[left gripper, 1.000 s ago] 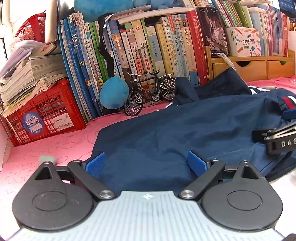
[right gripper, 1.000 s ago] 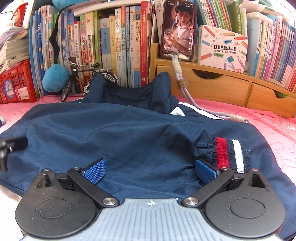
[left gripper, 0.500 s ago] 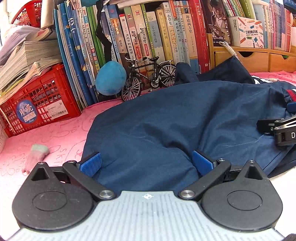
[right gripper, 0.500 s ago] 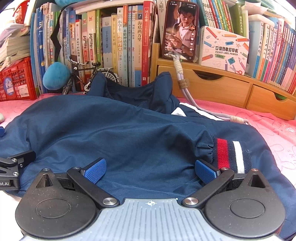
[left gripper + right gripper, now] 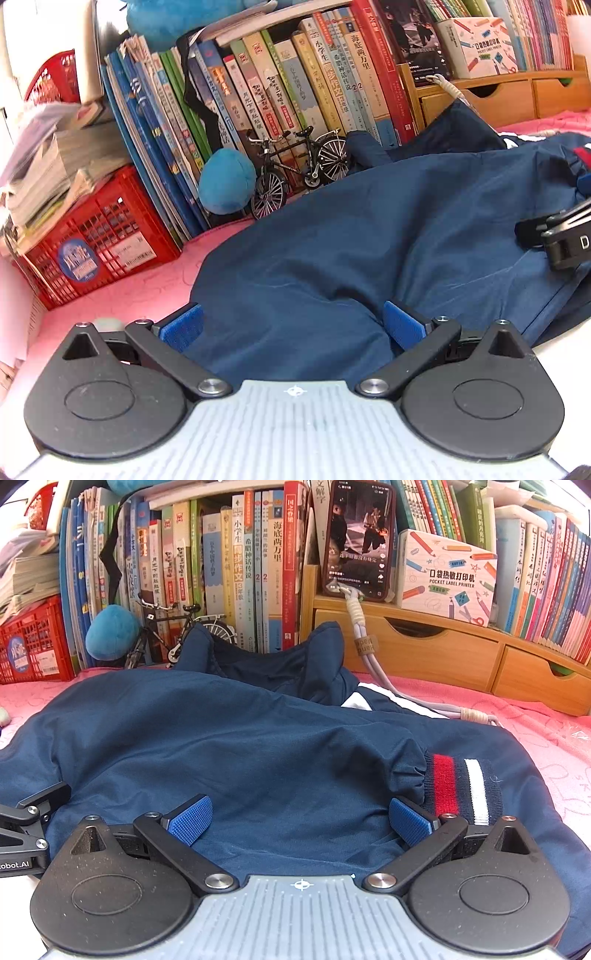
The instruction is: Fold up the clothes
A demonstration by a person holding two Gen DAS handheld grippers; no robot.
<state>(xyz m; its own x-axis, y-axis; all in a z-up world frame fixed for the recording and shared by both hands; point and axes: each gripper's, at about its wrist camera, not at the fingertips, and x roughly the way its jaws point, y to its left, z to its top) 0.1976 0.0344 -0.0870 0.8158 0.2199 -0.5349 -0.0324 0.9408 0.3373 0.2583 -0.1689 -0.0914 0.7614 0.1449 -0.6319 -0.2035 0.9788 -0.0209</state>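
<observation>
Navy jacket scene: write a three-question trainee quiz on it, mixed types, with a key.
1. True or false: the left gripper is shut on the navy jacket.
2. Which stands against the books, beside the blue plush ball? A) toy car B) model bicycle C) mug
3. Fill in: the jacket's knit cuff has a red and a ____ stripe.

Key:
1. False; its blue pads stand wide apart, as do the right gripper's.
2. B
3. white
</observation>
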